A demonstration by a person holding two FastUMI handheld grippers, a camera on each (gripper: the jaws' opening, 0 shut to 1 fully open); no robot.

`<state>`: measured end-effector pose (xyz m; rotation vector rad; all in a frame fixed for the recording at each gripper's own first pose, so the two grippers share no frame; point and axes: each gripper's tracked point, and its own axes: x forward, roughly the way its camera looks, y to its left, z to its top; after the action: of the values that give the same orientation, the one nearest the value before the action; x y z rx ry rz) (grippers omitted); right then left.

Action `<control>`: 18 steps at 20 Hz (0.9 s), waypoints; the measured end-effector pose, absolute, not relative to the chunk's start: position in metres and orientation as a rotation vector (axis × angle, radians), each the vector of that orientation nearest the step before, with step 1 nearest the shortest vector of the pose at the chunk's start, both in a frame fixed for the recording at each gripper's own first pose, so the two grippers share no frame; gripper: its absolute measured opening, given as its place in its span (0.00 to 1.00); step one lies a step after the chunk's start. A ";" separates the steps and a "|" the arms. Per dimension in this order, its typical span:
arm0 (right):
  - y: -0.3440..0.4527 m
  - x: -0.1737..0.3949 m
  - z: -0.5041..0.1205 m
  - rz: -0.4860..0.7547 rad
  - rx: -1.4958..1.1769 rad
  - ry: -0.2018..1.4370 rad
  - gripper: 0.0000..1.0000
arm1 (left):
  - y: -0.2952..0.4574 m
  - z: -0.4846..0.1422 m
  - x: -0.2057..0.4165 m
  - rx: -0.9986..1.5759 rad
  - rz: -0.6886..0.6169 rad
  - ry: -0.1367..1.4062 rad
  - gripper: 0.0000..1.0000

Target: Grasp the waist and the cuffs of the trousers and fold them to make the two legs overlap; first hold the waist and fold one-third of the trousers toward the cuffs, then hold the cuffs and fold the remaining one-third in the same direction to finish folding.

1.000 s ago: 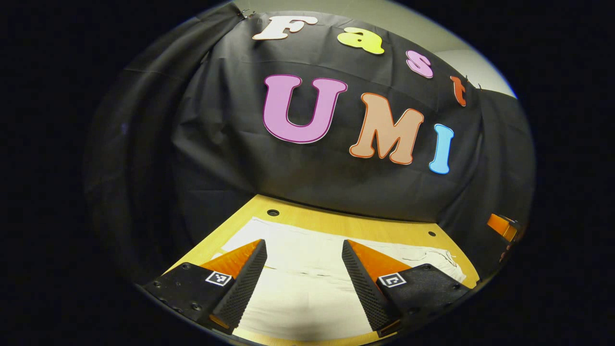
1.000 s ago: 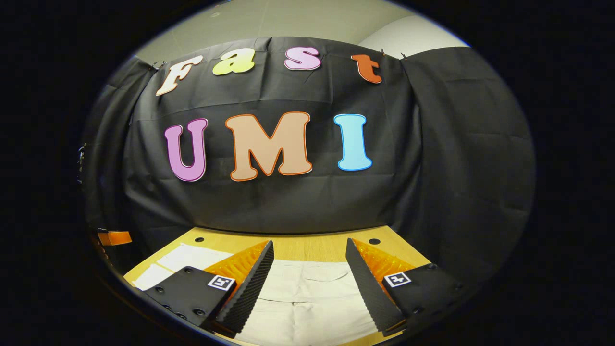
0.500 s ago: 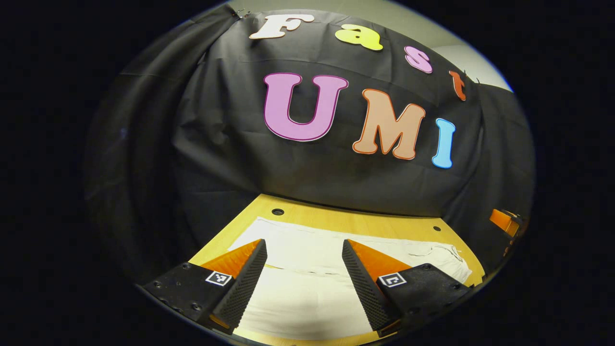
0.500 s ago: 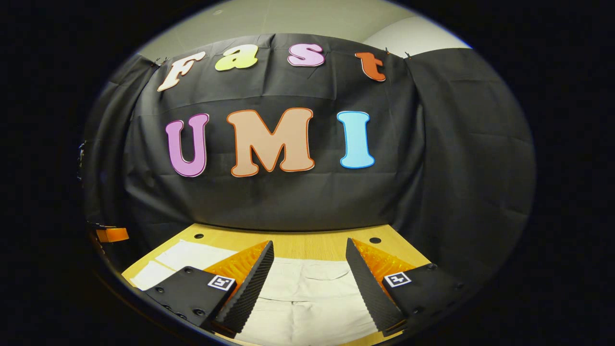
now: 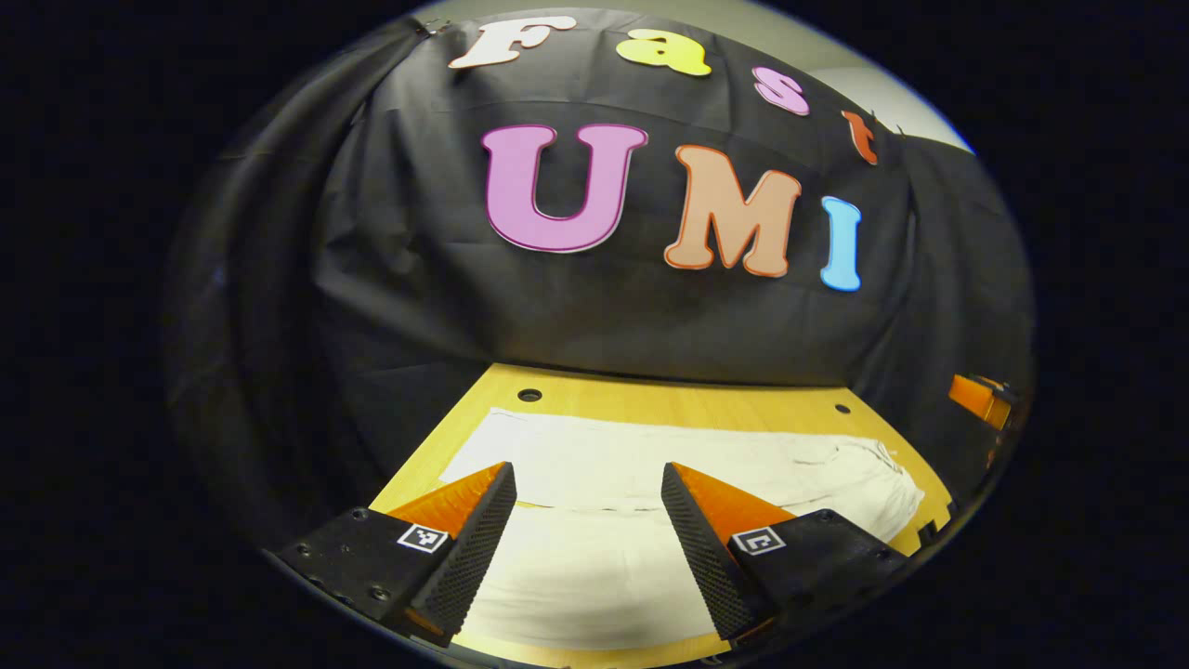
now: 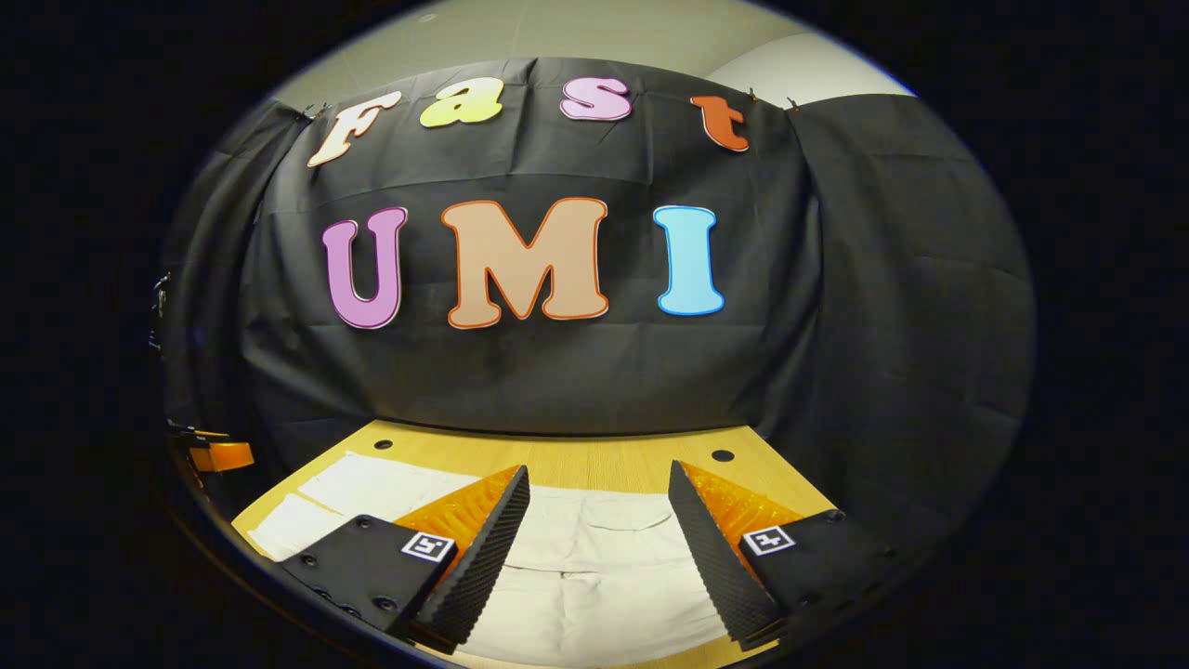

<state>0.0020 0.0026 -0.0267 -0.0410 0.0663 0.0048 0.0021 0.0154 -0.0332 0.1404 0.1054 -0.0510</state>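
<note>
On the wooden table [image 5: 650, 409] in front of me lie the pale trousers [image 5: 594, 567], spread flat with both legs side by side and running lengthwise across the boards. Seen from the left gripper view, the cloth reaches from the near edge up toward the black cloth wall [image 5: 594, 316], and the gathered waist [image 5: 873, 469] sits off to the right side, bunched and wrinkled near the table's corner. My left gripper [image 5: 585, 557] hangs over the leg end of the trousers with its jaws standing wide apart and nothing between them; I cannot tell whether the fingertips touch the fabric. Two small round holes [image 5: 529, 395] mark the far strip of bare wood beyond the cloth.

From the right gripper view, my right gripper [image 6: 599, 557] hovers over the waist end of the trousers [image 6: 594, 604], where a pocket flap and a centre seam show in the fabric between the fingers. Its jaws are also spread wide and grip nothing. The legs stretch away to the left of this view, toward the far corner of the table [image 6: 576, 455]. Each view also catches the other gripper at its edge, low against the dark wall: the left one [image 6: 218, 455] in the right gripper view, the right one [image 5: 980, 400] in the left gripper view.
</note>
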 end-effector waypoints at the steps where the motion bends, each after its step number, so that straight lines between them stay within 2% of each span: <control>1: 0.002 0.001 -0.031 0.006 -0.046 0.075 0.96 | 0.015 -0.044 0.001 0.168 -0.077 0.140 0.95; 2: 0.002 0.000 -0.034 0.006 -0.052 0.084 0.96 | 0.017 -0.055 0.000 0.195 -0.107 0.177 0.97; 3: 0.002 -0.001 -0.038 0.005 -0.057 0.093 0.96 | 0.018 -0.066 -0.002 0.219 -0.139 0.212 0.94; 6: 0.002 -0.005 -0.049 0.010 -0.060 0.122 0.96 | 0.026 -0.105 -0.007 0.301 -0.223 0.323 0.95; 11: -0.001 -0.010 -0.066 0.001 -0.084 0.159 0.96 | 0.058 -0.166 -0.027 0.495 -0.363 0.592 0.93; 18: -0.015 -0.015 -0.095 -0.023 -0.129 0.234 0.97 | 0.100 -0.212 -0.061 0.805 -0.560 0.877 0.96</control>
<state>-0.0150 -0.0151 -0.0950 -0.1285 0.2338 -0.0229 -0.0608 0.1004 -0.2123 0.8048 0.8768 -0.5603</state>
